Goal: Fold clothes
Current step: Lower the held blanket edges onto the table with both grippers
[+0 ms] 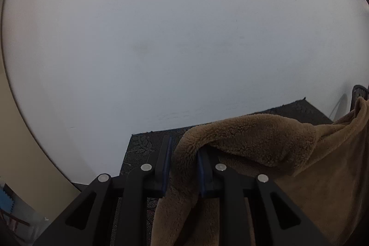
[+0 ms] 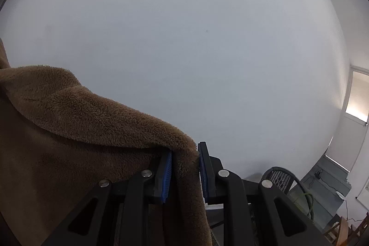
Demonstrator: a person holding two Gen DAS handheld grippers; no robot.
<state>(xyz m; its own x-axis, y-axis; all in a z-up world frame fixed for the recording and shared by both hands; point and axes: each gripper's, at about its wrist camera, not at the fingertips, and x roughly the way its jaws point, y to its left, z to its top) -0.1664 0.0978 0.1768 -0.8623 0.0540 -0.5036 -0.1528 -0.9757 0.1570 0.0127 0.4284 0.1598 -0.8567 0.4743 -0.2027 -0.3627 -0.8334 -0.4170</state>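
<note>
Fleece garment (image 1: 265, 130) hangs lifted between my grippers, left gripper (image 1: 183, 161) and right gripper (image 2: 184, 165) each clamped on an edge above the dark mat (image 1: 143, 146); no finished fold shows, so how much remains I cannot tell.

The right gripper (image 2: 184, 151) pinches a brown fleece cloth (image 2: 69, 121) before a white wall (image 2: 184, 38)

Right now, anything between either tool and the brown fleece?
Nothing visible. The left tool and the right tool each already pinch the brown fleece directly; it hangs above the dark mat.
</note>
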